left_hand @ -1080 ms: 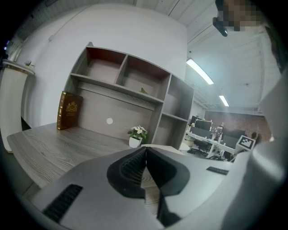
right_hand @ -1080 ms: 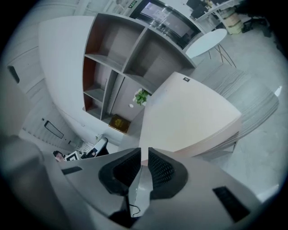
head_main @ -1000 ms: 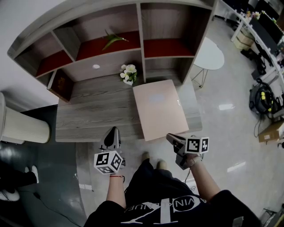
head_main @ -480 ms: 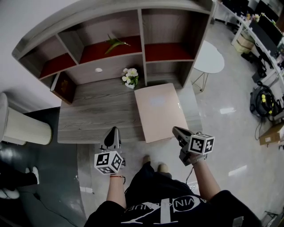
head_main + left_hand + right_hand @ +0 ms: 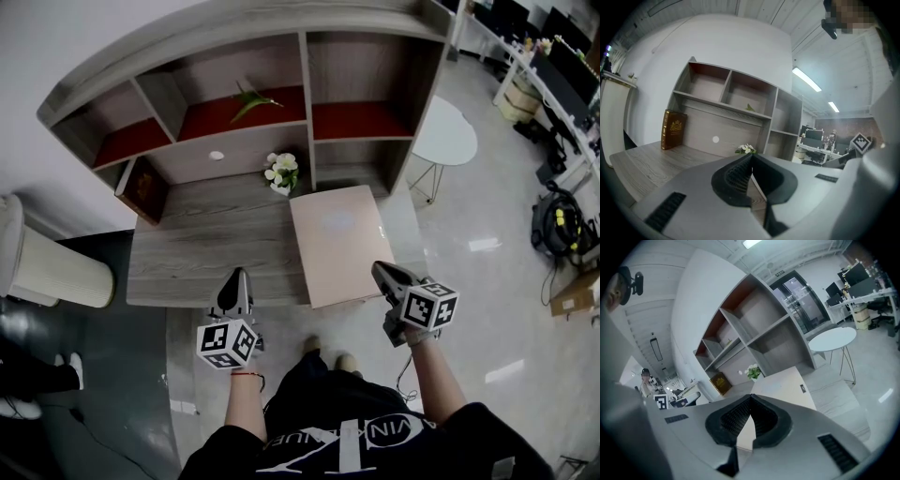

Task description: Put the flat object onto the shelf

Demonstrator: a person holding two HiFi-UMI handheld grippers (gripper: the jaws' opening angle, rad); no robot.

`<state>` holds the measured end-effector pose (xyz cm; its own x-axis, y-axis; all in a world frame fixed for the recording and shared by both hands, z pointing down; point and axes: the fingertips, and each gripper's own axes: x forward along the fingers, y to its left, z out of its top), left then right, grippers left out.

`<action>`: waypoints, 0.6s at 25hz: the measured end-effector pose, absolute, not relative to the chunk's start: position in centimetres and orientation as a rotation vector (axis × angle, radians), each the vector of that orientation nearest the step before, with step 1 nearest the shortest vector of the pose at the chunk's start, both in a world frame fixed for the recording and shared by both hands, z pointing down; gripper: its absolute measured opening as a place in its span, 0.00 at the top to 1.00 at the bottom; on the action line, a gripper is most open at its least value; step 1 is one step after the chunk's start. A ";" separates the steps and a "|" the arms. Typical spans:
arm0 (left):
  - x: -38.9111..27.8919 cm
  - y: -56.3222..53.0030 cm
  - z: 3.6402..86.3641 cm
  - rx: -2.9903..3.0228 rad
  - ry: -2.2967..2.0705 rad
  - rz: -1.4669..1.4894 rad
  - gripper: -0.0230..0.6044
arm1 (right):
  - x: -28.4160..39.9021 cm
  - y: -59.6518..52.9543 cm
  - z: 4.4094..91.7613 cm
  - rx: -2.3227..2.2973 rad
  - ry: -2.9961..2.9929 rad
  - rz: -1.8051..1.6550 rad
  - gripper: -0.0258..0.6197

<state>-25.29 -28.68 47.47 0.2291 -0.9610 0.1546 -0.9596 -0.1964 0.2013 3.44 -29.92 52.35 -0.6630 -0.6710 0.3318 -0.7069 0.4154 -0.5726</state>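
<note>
The fingers (image 5: 735, 420) of our right gripper (image 5: 378, 268) are pressed together with nothing between them, and the fingers (image 5: 733, 180) of our left gripper (image 5: 240, 273) are likewise together and empty. Both grippers hover just off the desk's (image 5: 206, 246) front edge. The flat pink board (image 5: 339, 242) lies on the desk's right part, and its near edge seems to overhang the desk's front edge slightly. The shelf (image 5: 361, 120) rises from the desk's back edge, with a flower pot (image 5: 282, 172) on the desk at its foot. We judge the pickup is not yet begun. To do it well, we should first spread the right jaws, then slide them over that overhanging edge near the desk's front. The left gripper should take the board's other near corner. Then we lift level, keeping clear of the flower pot at the desk's back.
</note>
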 end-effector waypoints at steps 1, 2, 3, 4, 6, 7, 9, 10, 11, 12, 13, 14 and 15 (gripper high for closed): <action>-25.4 -28.7 47.3 2.250 -1.811 -0.011 0.96 | 3.5 -30.1 52.0 1.275 -2.607 1.067 0.95; -25.4 -28.8 47.1 2.251 -1.815 -0.014 0.96 | 3.7 -30.3 51.7 1.283 -2.613 1.043 0.95; -25.5 -28.8 47.0 2.252 -1.819 -0.017 0.96 | 3.8 -30.5 51.4 1.291 -2.618 1.021 0.95; -25.5 -28.9 46.8 2.253 -1.822 -0.020 0.96 | 4.0 -30.7 51.1 1.300 -2.624 1.000 0.95; -25.5 -29.0 46.6 2.255 -1.829 -0.025 0.96 | 4.2 -31.1 50.5 1.316 -2.638 0.961 0.95; -25.5 -29.0 46.4 2.256 -1.832 -0.026 0.96 | 4.3 -31.3 50.3 1.322 -2.645 0.943 0.95; -25.6 -29.1 46.2 2.258 -1.839 -0.029 0.96 | 4.4 -31.5 49.7 1.330 -2.657 0.914 0.95; -25.6 -29.2 46.0 2.259 -1.843 -0.030 0.96 | 4.5 -31.6 49.5 1.336 -2.662 0.902 0.95; -25.6 -29.2 45.8 2.260 -1.847 -0.033 0.96 | 4.6 -31.7 49.3 1.342 -2.668 0.891 0.95; -25.7 -29.3 45.6 2.262 -1.851 -0.036 0.96 | 4.7 -31.9 49.1 1.349 -2.673 0.881 0.95; -25.7 -29.3 45.4 2.263 -1.856 -0.040 0.96 | 4.8 -32.0 48.9 1.354 -2.679 0.873 0.95; -25.8 -29.4 45.2 2.265 -1.861 -0.043 0.96 | 4.8 -32.1 48.7 1.358 -2.685 0.865 0.95; -25.9 -29.4 45.1 2.267 -1.865 -0.046 0.96 | 4.9 -32.2 48.5 1.361 -2.691 0.856 0.95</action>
<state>-25.85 -29.44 45.06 0.2006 -0.9740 0.1056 -0.9675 -0.1801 0.1776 4.87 -32.20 48.49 -0.6230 -0.7435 0.2430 -0.7472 0.4739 -0.4660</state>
